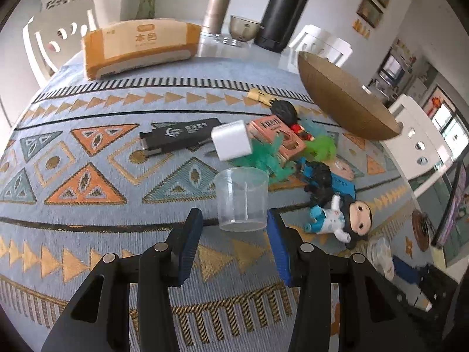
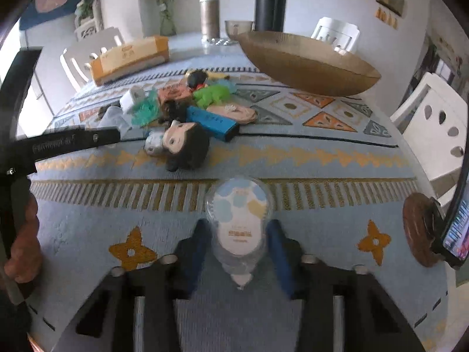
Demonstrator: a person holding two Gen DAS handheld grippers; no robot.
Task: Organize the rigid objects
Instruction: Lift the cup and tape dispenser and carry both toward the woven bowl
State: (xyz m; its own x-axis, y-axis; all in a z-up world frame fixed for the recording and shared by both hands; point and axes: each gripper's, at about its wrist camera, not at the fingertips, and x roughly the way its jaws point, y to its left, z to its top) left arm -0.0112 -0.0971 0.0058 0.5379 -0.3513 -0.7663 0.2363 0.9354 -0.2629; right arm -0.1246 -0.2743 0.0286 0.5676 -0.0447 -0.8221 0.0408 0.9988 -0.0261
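Note:
My left gripper [image 1: 234,223] hangs open over the patterned tablecloth [image 1: 88,152]. A clear plastic cup [image 1: 241,199] stands upright just ahead of its fingertips, close to the right pad, with a gap on the left side. My right gripper [image 2: 239,226] is open around a small clear container with a blue-and-white label [image 2: 239,220] that lies on the cloth between its fingers; the pads sit close to its sides. Beyond it lies a pile: a big-headed doll [image 2: 184,143], a blue box [image 2: 211,121], an orange box [image 2: 173,92], a white charger cube [image 1: 231,143] and a black box [image 1: 181,133].
A wide wooden bowl [image 2: 307,67] stands at the back right. A tissue box [image 1: 137,47], a metal flask [image 1: 217,8], a small steel cup [image 1: 243,26] and a black thermos [image 1: 281,11] line the far edge. A round wooden coaster [image 2: 419,228] lies right. White chairs surround the table.

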